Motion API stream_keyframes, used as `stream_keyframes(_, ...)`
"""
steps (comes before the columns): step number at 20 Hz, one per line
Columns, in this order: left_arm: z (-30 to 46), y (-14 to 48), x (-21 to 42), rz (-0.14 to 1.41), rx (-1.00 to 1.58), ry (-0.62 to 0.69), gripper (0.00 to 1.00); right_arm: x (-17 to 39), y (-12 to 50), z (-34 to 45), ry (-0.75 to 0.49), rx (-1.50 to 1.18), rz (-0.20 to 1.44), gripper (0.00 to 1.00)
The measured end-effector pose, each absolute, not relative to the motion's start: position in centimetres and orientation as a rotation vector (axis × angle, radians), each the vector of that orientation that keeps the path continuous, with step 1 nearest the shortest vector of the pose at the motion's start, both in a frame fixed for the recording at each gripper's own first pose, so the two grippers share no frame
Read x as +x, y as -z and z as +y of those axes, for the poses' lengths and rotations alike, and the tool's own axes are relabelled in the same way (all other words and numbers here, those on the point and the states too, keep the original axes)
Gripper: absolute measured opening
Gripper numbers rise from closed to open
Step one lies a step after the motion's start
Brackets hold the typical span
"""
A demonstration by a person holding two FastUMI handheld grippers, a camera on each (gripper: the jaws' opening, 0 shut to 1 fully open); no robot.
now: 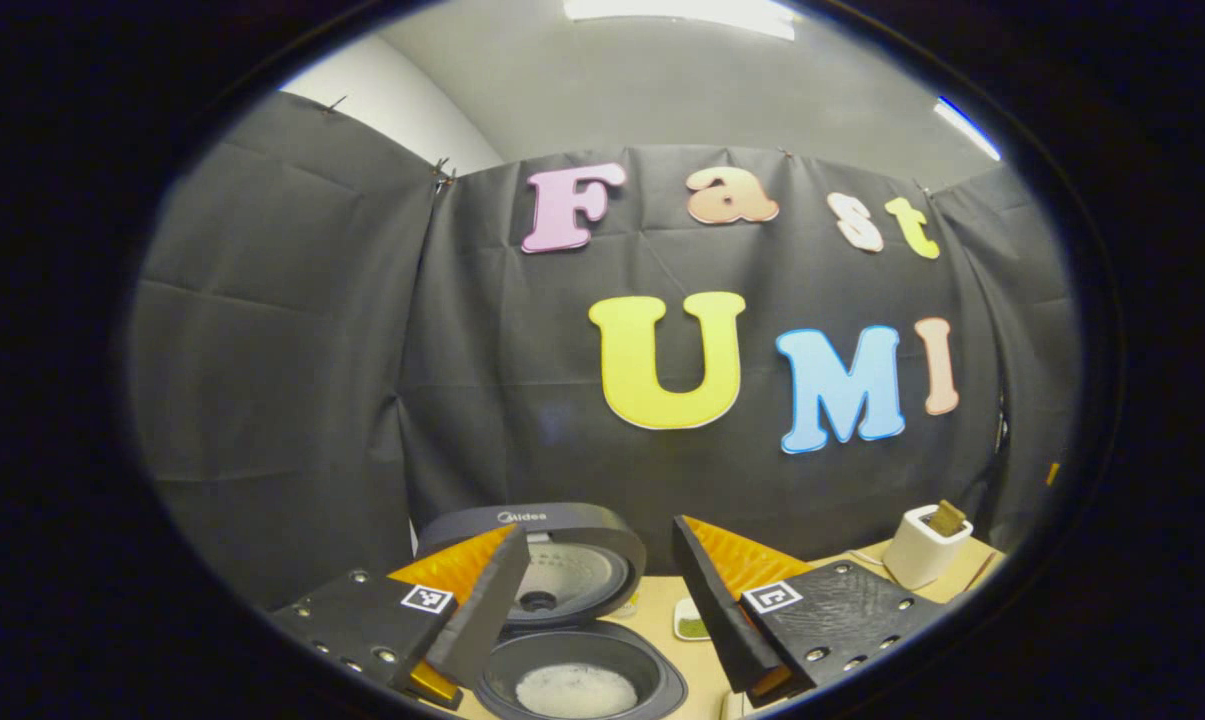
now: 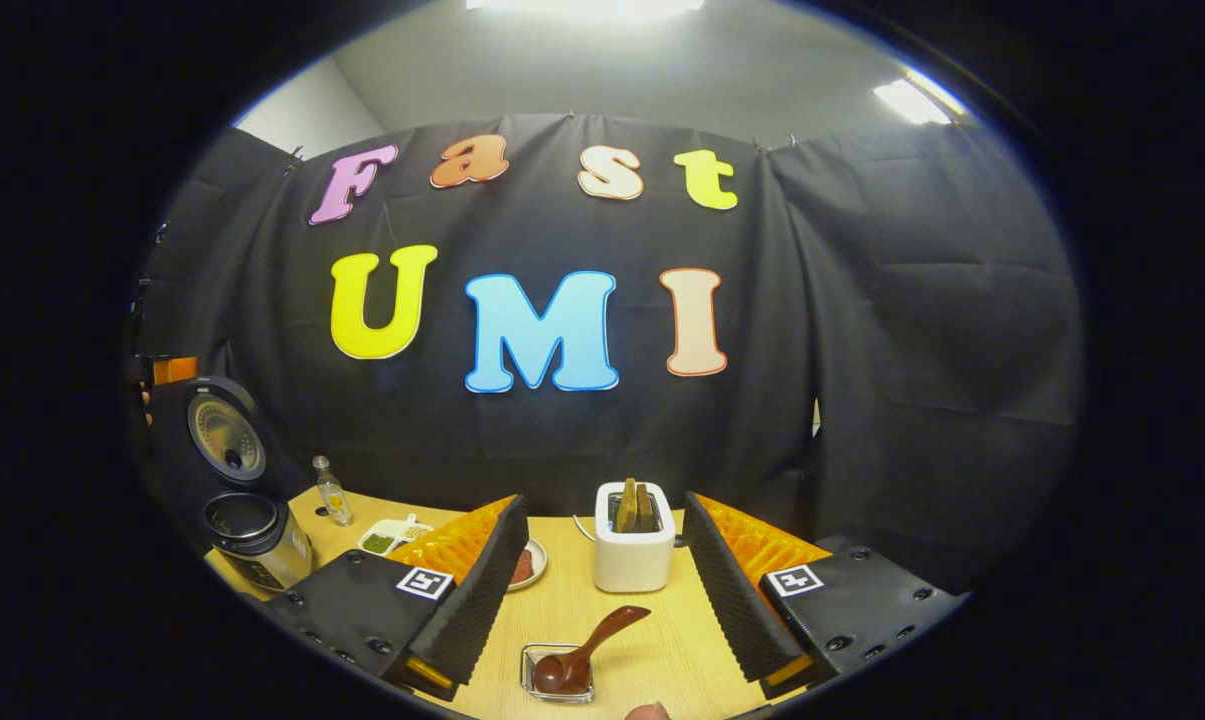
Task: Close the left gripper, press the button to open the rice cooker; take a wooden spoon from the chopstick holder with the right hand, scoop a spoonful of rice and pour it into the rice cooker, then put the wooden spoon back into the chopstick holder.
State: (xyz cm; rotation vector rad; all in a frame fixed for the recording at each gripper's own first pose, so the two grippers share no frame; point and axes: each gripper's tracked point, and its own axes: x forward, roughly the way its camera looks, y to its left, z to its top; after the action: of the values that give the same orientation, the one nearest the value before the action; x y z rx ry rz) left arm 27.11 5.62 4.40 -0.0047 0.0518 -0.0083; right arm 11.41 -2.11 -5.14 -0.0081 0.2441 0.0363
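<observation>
1 rice cooker (image 2: 247, 520), 1 wooden spoon (image 2: 587, 650), 1 chopstick holder (image 2: 634, 560), 1 bottle (image 2: 333, 492), 2 claws.

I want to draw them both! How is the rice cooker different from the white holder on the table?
The rice cooker is dark and round; the white holder is boxy. The rice cooker has a lid, swung up and open; the holder has no lid. The rice cooker sits at the table's far left; the holder stands in the middle. Both stand upright on the table.
</observation>
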Motion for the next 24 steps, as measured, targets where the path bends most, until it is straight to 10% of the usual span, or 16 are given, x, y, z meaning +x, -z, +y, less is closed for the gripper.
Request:
stream_keyframes(12,13.0,-1.4,40.1,0.170,-0.063,-0.108,0.88,10.3,6.4,-1.2,-0.050,-0.036,0.280,0.98)
stream_keyframes(24,12.0,1.6,36.6,0.220,-0.061,-0.112,0.93,10.5,5.5,0.5,-0.109,-0.039,0.253,0.98)
